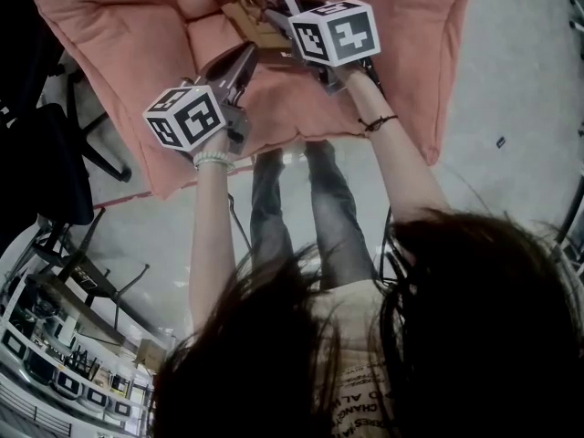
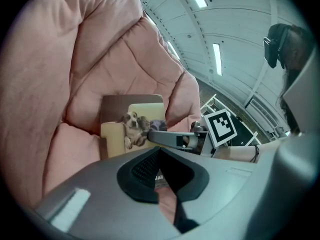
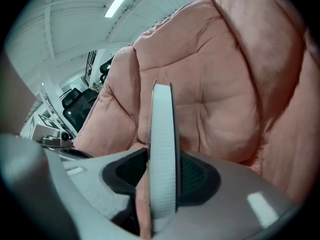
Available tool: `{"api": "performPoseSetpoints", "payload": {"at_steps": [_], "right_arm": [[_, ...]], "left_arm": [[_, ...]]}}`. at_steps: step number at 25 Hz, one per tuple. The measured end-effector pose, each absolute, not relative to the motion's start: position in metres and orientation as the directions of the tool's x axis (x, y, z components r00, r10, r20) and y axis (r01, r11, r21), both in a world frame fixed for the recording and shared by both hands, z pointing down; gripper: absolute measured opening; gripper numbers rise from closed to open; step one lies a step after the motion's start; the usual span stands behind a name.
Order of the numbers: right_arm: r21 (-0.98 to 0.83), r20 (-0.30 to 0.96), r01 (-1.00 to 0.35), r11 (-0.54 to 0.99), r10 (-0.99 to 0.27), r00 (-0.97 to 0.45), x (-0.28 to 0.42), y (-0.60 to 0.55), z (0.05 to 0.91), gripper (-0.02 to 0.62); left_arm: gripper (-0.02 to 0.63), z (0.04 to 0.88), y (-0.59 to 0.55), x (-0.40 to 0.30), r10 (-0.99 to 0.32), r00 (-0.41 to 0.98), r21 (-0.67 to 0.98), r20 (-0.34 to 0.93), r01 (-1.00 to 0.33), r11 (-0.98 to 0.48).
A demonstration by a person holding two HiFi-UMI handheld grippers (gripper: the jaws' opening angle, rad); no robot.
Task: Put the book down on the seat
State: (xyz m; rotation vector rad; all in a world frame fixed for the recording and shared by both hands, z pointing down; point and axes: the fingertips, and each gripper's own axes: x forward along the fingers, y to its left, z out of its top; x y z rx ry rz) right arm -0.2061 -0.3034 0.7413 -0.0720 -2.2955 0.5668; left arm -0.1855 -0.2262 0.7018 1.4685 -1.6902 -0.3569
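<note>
A book with a dog on its brown and yellow cover stands upright on the pink padded chair's seat, against the backrest. My right gripper is shut on the book's right part. The right gripper view shows the white page edge running straight up between the two black pads. In the left gripper view one right finger crosses the cover. My left gripper hangs just left of the book, its jaws together with nothing held, and points at the seat.
The pink cushion fills the top of the head view and drapes over the chair's front edge. A black office chair stands at the left. The person's legs stand on the grey floor before the chair. Desks with monitors lie lower left.
</note>
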Motion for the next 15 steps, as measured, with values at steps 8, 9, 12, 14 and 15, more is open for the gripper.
{"api": "performPoseSetpoints", "payload": {"at_steps": [8, 9, 12, 14, 15], "right_arm": [[-0.311, 0.714, -0.212, 0.926, 0.081, -0.695, -0.197, -0.324, 0.746, 0.219], [-0.297, 0.716, -0.230, 0.927, 0.057, -0.695, -0.195, -0.330, 0.745, 0.226], [-0.283, 0.723, -0.274, 0.919, 0.017, -0.691, -0.187, -0.344, 0.745, 0.245], [-0.277, 0.734, -0.280, 0.919, 0.014, -0.679, -0.184, -0.346, 0.748, 0.245], [-0.271, 0.737, -0.281, 0.921, 0.011, -0.675, -0.184, -0.347, 0.749, 0.245]], "left_arm": [[-0.008, 0.700, -0.226, -0.185, -0.912, 0.046, 0.686, 0.408, -0.675, 0.273], [-0.008, 0.699, -0.228, -0.184, -0.911, 0.047, 0.685, 0.409, -0.675, 0.273], [-0.008, 0.697, -0.234, -0.178, -0.911, 0.050, 0.687, 0.410, -0.673, 0.273], [-0.008, 0.698, -0.236, -0.176, -0.911, 0.051, 0.690, 0.410, -0.670, 0.273], [-0.008, 0.699, -0.236, -0.176, -0.911, 0.052, 0.691, 0.410, -0.669, 0.274]]}}
